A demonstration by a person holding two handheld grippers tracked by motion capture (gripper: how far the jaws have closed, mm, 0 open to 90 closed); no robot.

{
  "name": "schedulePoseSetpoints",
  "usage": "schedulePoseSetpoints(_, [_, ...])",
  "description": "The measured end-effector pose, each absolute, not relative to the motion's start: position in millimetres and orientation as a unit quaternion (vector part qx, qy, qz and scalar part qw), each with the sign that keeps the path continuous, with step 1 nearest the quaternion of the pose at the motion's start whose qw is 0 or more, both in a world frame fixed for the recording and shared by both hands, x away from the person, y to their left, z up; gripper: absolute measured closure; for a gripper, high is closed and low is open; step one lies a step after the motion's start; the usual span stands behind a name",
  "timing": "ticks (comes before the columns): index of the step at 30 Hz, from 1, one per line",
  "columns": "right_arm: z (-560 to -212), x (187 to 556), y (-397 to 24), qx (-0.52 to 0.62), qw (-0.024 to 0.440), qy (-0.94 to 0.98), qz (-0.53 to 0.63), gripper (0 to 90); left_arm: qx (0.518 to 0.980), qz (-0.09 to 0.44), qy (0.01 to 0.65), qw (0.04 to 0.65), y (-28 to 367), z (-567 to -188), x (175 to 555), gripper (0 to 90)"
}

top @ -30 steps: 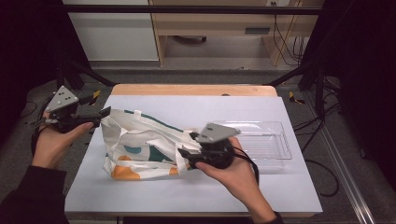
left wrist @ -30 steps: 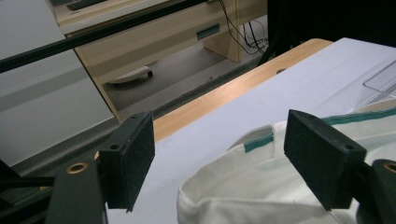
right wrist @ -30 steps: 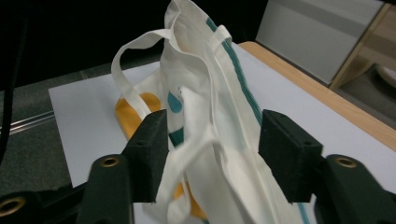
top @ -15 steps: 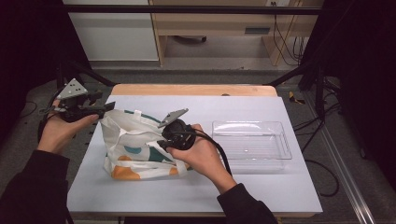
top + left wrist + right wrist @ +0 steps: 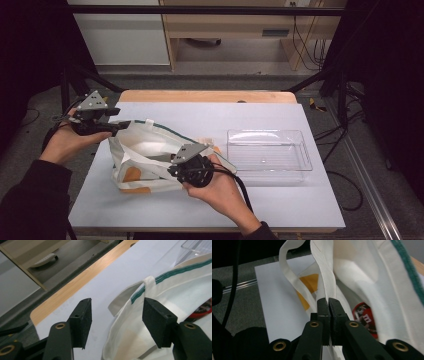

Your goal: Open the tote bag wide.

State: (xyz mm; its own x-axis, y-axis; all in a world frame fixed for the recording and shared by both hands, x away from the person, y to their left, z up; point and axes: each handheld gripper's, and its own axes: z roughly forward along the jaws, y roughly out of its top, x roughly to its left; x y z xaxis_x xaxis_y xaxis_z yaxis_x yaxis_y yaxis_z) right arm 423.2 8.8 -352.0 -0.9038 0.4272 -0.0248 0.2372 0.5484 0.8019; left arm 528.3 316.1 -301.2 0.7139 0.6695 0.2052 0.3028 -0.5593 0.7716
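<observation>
A cream tote bag (image 5: 145, 150) with green trim and orange patches lies on the white table (image 5: 280, 205), its mouth held open. My right gripper (image 5: 173, 171) is at the bag's near rim. In the right gripper view it (image 5: 328, 302) has just closed and is shut on a fold of the rim (image 5: 325, 277). A red candy packet (image 5: 364, 317) lies inside the bag. My left gripper (image 5: 117, 128) is at the bag's far-left corner. Its jaws (image 5: 116, 315) have been closing but stand open, with the bag's handle strap (image 5: 125, 298) and rim between them, untouched by the pads.
A clear plastic tray (image 5: 270, 133) sits on the table to the right of the bag. A wooden strip (image 5: 210, 96) runs along the table's far edge. Beyond it are a floor and a cabinet.
My right gripper moved left from beside the tray to the bag's near rim and shut on the fabric. The left hand shifted only slightly, and the bag's mouth stands wider.
</observation>
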Motion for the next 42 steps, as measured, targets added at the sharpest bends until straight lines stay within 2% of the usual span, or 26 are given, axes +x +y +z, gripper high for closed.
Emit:
schedulePoseSetpoints(12, [-361,406,14,0.176,0.104,0.877,0.435,88.8,0.874,0.207,0.283,0.337,309,-307,538,56.9])
schedulePoseSetpoints(17, [-364,403,15,0.177,0.101,0.876,0.437,88.9,0.875,0.217,0.280,0.330,302,-309,542,70.6])
schedulePoseSetpoints(24, [-370,401,14,0.176,0.098,0.875,0.440,88.9,0.881,0.196,0.285,0.322,295,-312,548,86.9])
schedulePoseSetpoints(32, [-375,394,13,0.170,0.095,0.878,0.437,89.1,0.866,0.211,0.305,0.337,292,-303,550,89.4])
schedulePoseSetpoints(42, [-386,386,16,0.154,0.099,0.889,0.419,89.4,0.843,0.228,0.326,0.363,284,-295,571,89.6])
